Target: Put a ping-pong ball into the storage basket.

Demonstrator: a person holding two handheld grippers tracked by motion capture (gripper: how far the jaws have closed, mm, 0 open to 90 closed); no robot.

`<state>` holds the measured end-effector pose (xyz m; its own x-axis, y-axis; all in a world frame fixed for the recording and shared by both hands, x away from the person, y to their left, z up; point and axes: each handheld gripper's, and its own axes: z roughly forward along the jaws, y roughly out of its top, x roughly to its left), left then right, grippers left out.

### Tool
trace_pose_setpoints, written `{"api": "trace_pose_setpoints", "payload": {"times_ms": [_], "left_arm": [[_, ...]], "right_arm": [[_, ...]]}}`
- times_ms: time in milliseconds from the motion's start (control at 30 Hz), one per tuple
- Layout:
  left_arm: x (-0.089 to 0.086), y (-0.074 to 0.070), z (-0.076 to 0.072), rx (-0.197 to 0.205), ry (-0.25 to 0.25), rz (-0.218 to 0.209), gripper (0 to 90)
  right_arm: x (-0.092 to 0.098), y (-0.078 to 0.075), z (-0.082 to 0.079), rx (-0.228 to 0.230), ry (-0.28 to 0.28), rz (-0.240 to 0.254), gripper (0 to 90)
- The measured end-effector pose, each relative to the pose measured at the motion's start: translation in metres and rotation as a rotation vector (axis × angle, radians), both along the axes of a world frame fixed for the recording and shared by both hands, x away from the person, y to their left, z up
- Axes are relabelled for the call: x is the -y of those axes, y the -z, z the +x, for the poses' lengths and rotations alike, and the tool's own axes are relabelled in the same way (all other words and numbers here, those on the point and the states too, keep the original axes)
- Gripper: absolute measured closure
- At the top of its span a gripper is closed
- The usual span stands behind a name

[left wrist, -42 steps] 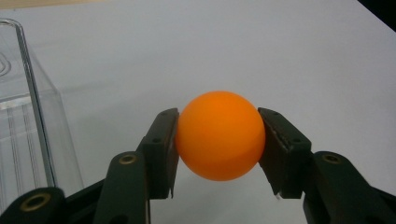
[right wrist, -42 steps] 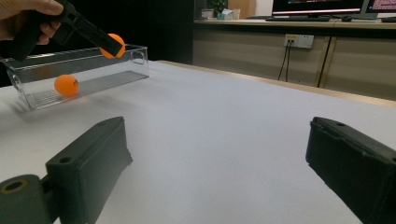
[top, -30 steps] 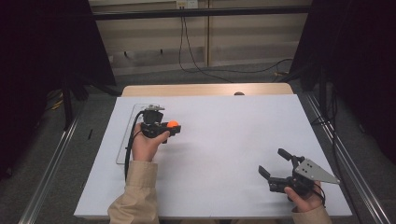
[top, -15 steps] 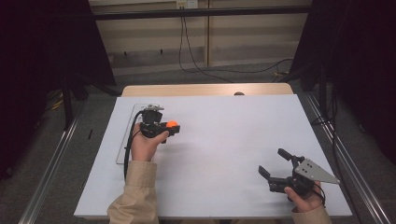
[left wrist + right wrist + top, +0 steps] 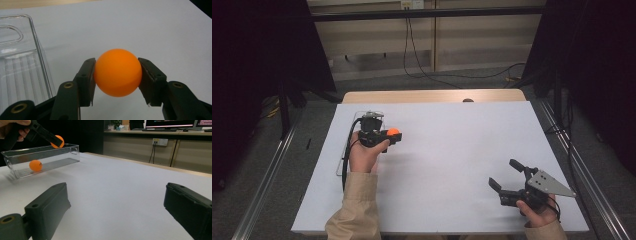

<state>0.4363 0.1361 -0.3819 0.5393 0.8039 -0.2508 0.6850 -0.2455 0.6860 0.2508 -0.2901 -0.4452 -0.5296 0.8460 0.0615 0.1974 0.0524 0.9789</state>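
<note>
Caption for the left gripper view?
Left gripper clamps a round orange ball beside a clear plastic bin.

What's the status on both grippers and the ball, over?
Left gripper shut on orange ball, held up beside the clear bin. Right gripper open, empty, low over the white table. Second orange ball already in bin. Path clear.

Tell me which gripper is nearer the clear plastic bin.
Left. The left gripper, shut on an orange ball, hangs just beside the clear bin; the right gripper sits open, far across the table.
</note>
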Motion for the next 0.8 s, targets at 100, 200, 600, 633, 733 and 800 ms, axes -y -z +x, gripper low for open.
{"api": "trace_pose_setpoints", "payload": {"times_ms": [100,200,600,633,733,800], "left_arm": [[-0.0004,-0.0003,-0.0001,0.001,-0.003,0.001,50.9],[-0.0015,-0.0009,-0.0002,0.002,-0.003,0.002,50.9],[-0.0072,-0.0024,-0.0001,0.001,-0.014,-0.003,50.9],[-0.0072,-0.0024,-0.0001,0.001,-0.014,-0.003,50.9],[-0.0081,-0.0027,0.0,0.004,-0.015,-0.002,50.9],[-0.0085,-0.0028,-0.0002,0.004,-0.016,-0.003,50.9]], "right_arm": [[0.0,0.0,0.0,0.0,0.0,0.0,4.9],[0.0001,0.0,0.0,0.001,0.0,-0.002,4.9],[0.0,0.0,0.0001,0.0,0.0,0.0,4.9],[0.0001,0.0,0.0,0.0,0.0,0.0,4.9],[0.0001,0.0,0.0,0.0,0.0,0.0,4.9],[0.0001,0.0,0.0,0.001,-0.001,-0.001,4.9]]}}
